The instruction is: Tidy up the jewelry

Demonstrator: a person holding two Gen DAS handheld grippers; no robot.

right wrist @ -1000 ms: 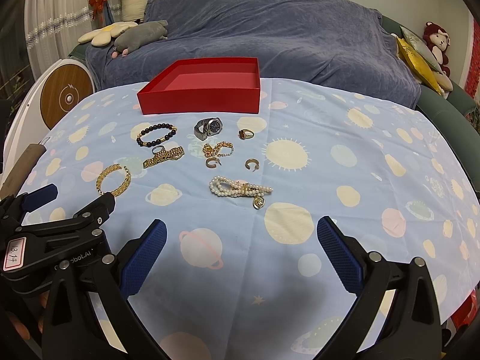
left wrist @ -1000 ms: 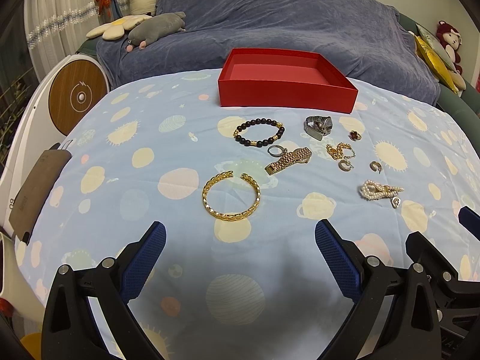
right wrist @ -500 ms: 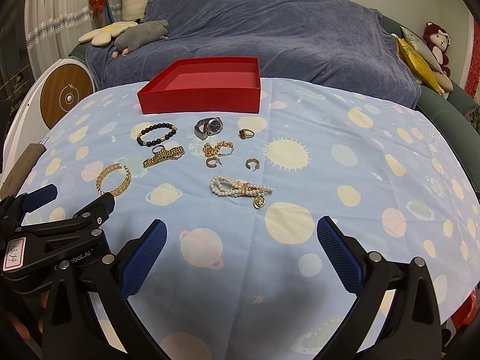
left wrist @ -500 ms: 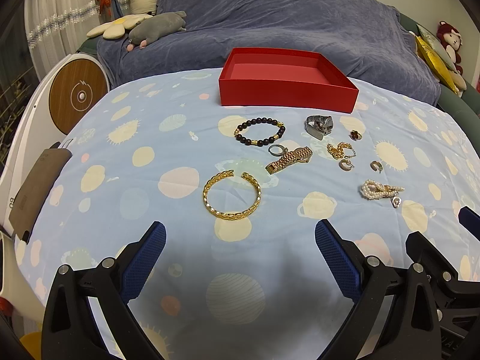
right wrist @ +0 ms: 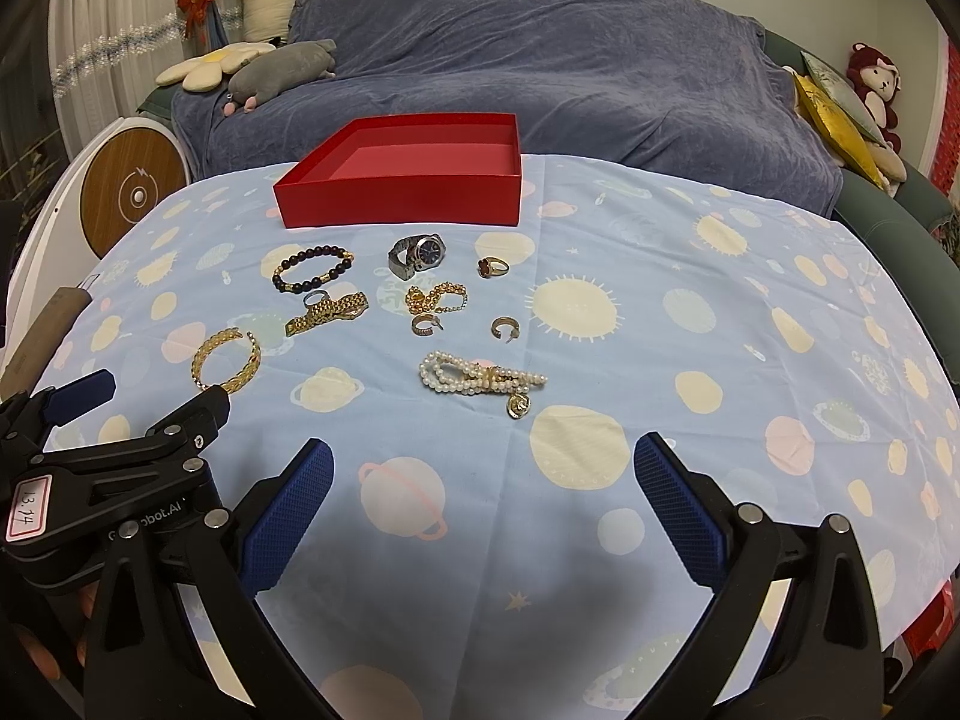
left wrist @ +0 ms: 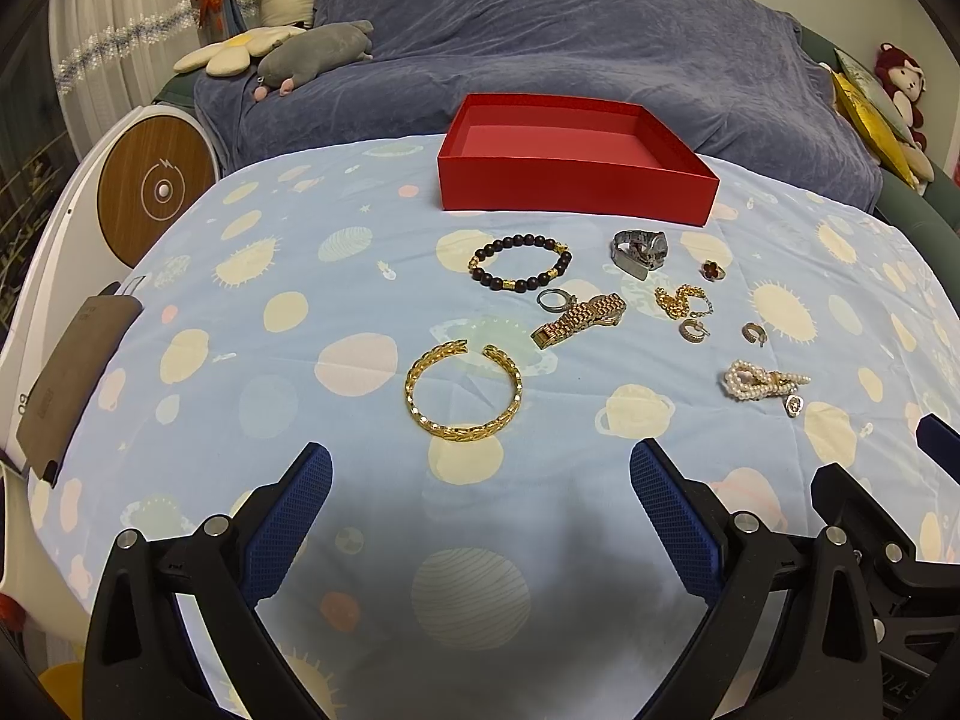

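Since the gold cuff bangle [left wrist: 463,391] lying flat just ahead of your left gripper [left wrist: 480,495] looks rigid, light and slick, pinch its braided band across the rim. Both the left and right gripper [right wrist: 483,492] gape wide, empty. The red box [left wrist: 576,162] sits well beyond.

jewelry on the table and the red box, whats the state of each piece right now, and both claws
red box: open, nothing inside
gold cuff bangle: flat on cloth, nearest left claw
beaded bracelet: flat, outside box
silver watch: strap closed in a loop
gold watch: strap unclasped, lying stretched out
pearl bracelet: bunched up
left claw: open, holding nothing
right claw: open, holding nothing
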